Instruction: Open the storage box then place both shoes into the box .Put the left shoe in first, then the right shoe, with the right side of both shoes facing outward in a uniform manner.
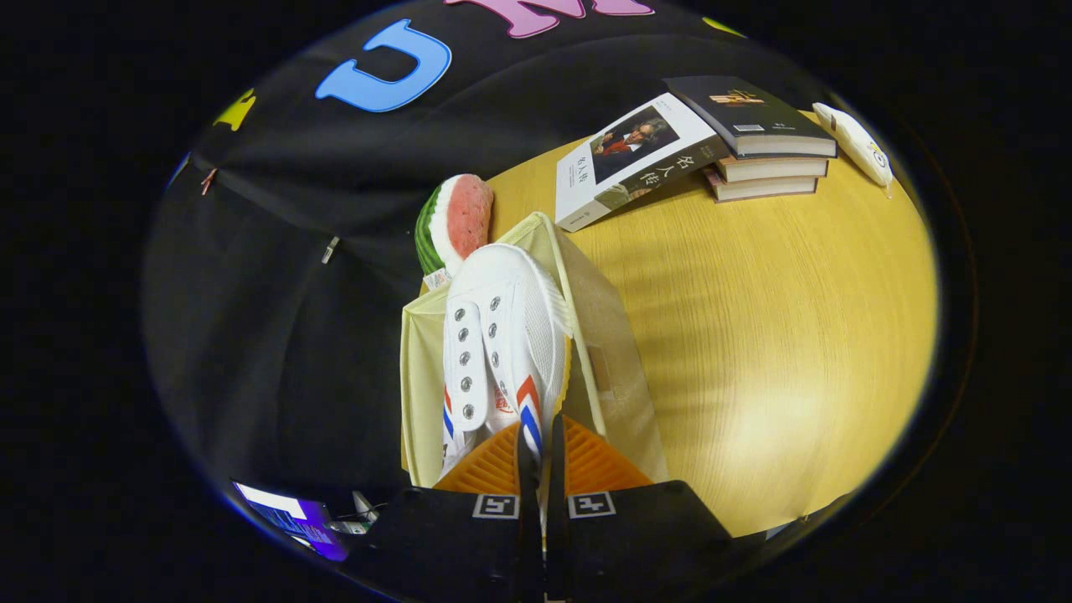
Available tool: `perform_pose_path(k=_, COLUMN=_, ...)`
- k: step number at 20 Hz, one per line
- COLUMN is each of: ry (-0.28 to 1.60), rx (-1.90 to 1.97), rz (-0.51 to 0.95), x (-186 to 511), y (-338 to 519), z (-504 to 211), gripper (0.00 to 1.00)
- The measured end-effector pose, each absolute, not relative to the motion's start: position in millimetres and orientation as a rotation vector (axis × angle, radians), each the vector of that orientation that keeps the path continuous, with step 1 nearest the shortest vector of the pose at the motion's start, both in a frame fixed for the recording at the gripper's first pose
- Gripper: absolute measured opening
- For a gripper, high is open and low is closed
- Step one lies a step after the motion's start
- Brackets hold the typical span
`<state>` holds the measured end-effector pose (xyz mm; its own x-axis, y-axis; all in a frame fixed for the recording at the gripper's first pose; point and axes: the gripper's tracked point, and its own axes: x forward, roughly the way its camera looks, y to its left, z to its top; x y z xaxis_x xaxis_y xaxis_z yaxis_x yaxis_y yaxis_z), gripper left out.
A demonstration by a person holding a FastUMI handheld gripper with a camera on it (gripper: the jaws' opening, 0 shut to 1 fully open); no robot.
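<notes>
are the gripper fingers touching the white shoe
Touching. In the gripper view both orange fingers are closed on the side wall of the white shoe, pinching it with no gap, above the open storage box.

The gripper [543,448] is clamping the white shoe [502,335] over the open box [603,352]. A watermelon toy [456,219] is crowding the box's far end. Books [712,142] are standing well apart, leaving bare table [770,335] beside the box.

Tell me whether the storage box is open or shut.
Open. The storage box shows its bare top rim, and the white shoe, pinched at its edge by the gripper, hangs over the opening.
</notes>
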<state>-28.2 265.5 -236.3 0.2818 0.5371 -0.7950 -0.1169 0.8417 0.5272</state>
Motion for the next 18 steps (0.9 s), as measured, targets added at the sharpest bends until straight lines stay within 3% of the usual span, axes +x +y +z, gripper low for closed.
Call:
perform_pose_path(k=3, ry=1.202, rx=0.41, rz=0.466, x=-32.1, y=264.6, z=-231.2, gripper=0.08)
perform_pose_path(k=4, ry=1.185, rx=0.448, rz=0.493, x=-31.8, y=275.2, z=-220.9, gripper=0.14)
perform_pose_path(k=5, ry=1.155, rx=0.486, rz=0.514, x=-26.3, y=280.5, z=-208.0, gripper=0.37)
perform_pose_path(k=6, ry=1.122, rx=0.503, rz=0.523, x=-20.3, y=284.1, z=-199.6, gripper=0.46)
perform_pose_path(k=9, ry=1.003, rx=0.437, rz=0.559, x=-12.0, y=273.2, z=-172.2, gripper=0.97)
perform_pose_path(k=13, ry=0.814, rx=0.321, rz=0.574, x=-4.7, y=244.5, z=-137.6, gripper=0.99)
perform_pose_path(k=18, ry=0.627, rx=0.276, rz=0.469, x=13.9, y=177.0, z=-108.6, gripper=0.98)
